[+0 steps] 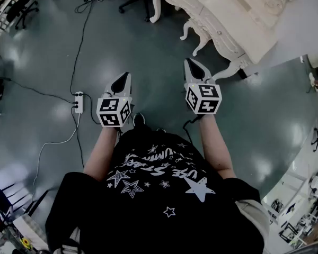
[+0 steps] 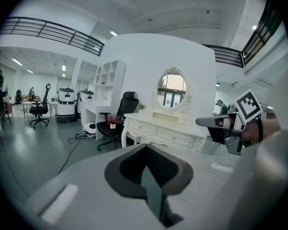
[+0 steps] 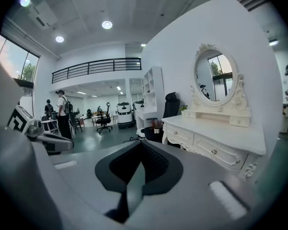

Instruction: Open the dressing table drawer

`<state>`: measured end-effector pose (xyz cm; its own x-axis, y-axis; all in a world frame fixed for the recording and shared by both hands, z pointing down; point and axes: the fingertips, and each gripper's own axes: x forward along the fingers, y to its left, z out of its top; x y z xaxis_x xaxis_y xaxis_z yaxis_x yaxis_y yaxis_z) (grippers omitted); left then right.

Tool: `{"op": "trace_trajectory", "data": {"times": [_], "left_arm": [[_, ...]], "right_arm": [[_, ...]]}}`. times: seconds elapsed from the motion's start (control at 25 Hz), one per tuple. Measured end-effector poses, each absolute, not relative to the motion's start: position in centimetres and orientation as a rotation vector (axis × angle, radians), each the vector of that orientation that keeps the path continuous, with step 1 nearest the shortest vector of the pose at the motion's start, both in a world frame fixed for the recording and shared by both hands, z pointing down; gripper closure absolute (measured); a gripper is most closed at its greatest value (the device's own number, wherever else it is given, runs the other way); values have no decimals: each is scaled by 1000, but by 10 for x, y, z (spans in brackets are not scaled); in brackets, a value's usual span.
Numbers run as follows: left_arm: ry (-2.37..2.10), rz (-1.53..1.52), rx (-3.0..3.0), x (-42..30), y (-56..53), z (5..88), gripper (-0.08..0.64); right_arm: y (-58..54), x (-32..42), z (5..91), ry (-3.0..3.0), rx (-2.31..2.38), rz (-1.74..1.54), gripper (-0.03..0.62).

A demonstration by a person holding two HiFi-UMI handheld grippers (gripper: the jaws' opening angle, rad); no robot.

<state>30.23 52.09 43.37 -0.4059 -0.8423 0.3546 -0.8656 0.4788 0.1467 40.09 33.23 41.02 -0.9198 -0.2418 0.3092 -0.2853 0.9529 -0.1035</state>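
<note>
Standing on glossy grey floor [image 1: 42, 62], cream dressing table [image 1: 238, 15] ahead

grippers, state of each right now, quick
left gripper: jaws shut, holding nothing
right gripper: jaws shut, holding nothing

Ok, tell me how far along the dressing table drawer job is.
Done: nothing yet; the drawers of the dressing table that are in view look closed. In hand: the left gripper and right gripper are both shut and empty, held out in front of the person, apart from the table. Left: reach a drawer knob, grip it, pull the drawer out.
</note>
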Motion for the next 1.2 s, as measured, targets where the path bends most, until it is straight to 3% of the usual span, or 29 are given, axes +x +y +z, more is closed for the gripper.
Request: {"op": "trace_trajectory", "data": {"times": [0.68,1.04,1.2], "left_arm": [[-2268,81,1433,276,519,452,560],[-2278,76,1487,214,533,447,560],[-2282,64,1501,190,531,440,560]], "right_arm": [[334,381,423,-2780,475,241,565],[335,320,412,-2832,586,300,563],[335,300,404,-2836,600,285,478]]}}
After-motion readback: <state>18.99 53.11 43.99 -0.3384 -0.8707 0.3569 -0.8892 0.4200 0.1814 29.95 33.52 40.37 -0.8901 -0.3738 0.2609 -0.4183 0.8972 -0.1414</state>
